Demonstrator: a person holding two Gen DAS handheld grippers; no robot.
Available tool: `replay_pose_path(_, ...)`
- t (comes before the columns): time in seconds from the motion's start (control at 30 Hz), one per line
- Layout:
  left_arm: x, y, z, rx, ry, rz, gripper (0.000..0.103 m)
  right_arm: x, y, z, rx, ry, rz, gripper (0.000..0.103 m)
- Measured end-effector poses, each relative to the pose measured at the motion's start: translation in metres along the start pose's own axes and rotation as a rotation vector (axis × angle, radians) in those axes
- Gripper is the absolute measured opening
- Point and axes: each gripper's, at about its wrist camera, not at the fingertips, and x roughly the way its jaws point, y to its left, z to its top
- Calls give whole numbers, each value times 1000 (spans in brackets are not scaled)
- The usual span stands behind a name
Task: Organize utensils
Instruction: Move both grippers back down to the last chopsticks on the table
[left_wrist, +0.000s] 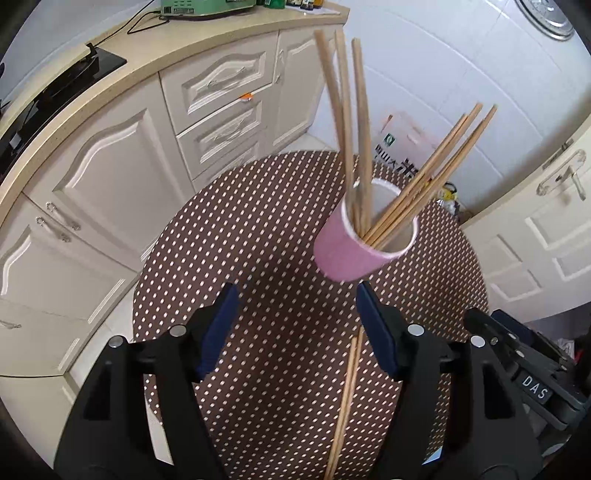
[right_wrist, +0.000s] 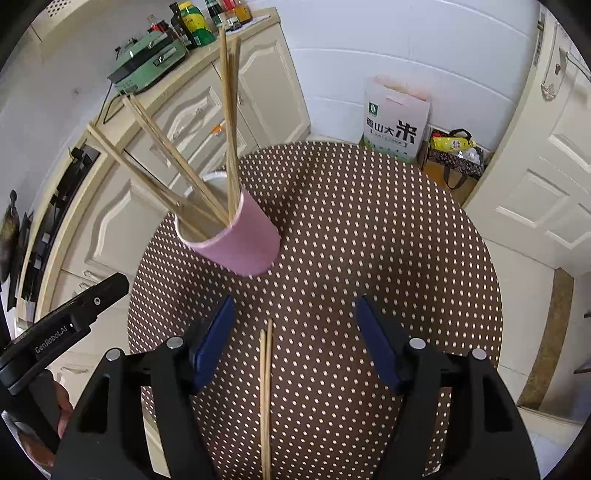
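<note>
Left wrist view shows a pink cup standing on the dotted round surface, holding two fans of wooden chopsticks whose lower ends are hidden inside it. A loose pair of chopsticks lies flat nearer the camera, its near end cut off by the frame edge and its far end hidden behind the left tool, whose jaws stand apart on nothing. From the right wrist, the right tool likewise gapes empty, straddling that pair without touching it.
</note>
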Motion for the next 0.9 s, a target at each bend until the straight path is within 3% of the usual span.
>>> replay_pose_path(0.4, 28, 18, -34, 25, 113, 73, 67, 45, 0, -39, -19, 138, -57, 65)
replay_pose_path(0.9, 64, 38, -72, 55, 250, 97, 69, 104, 13, -75, -87, 288, -122, 65)
